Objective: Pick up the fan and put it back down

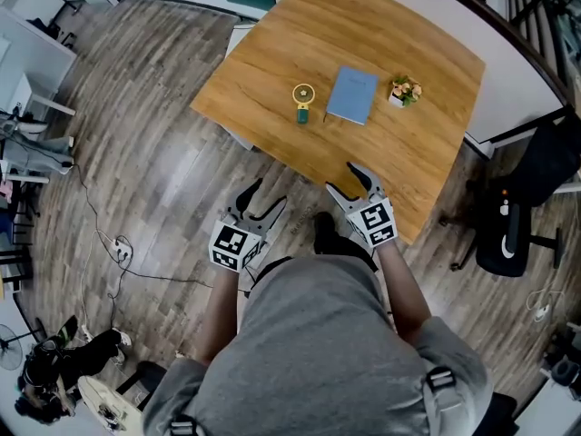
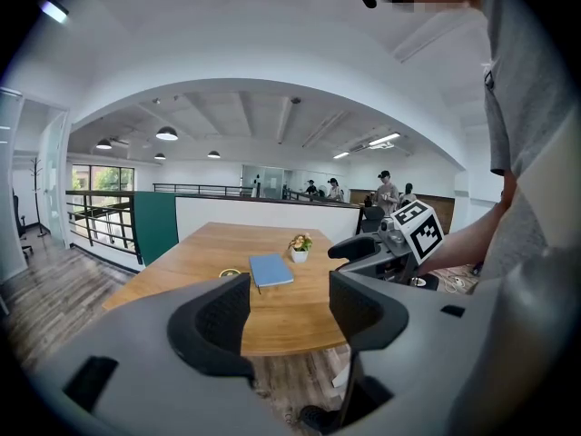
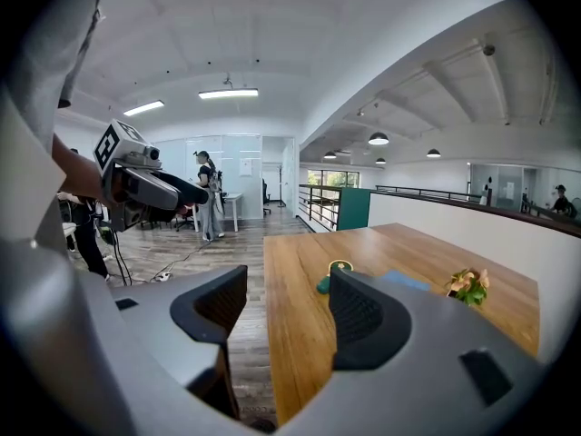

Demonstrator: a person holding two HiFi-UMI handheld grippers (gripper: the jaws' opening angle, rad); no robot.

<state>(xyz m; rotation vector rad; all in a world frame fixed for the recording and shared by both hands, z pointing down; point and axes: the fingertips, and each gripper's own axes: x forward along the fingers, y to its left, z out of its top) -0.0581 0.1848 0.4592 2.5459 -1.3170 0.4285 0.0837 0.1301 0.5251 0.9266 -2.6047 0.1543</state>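
**Both grippers open and empty, fan still out on the table ahead**

Head view: the fan point(image 1: 303, 103) rests on the wooden table point(image 1: 363, 25), just left of a blue notebook point(image 1: 351, 95), with a small potted plant point(image 1: 404, 91) further right. Its yellow ring head points away from the person and its green handle toward the near edge. It looks to be lying flat, though it is too small to be sure. The right gripper point(image 1: 347, 182) hangs over the table's near edge, with the fan ahead and slightly to its left. The left gripper point(image 1: 263, 203) is over the floor, short of the table, so the right one is judged nearer. Only bare tabletop lies between them.

Left gripper view: the left gripper point(image 2: 289, 312) has its jaws spread with nothing between them. Only a sliver of the fan point(image 2: 230, 273) shows past the left jaw.

Right gripper view: the right gripper point(image 3: 289, 312) is likewise spread and empty. The fan point(image 3: 334, 275) sits just beyond the right jaw's tip, partly hidden by it. The notebook close beside the fan is the one thing crowding a grasp.
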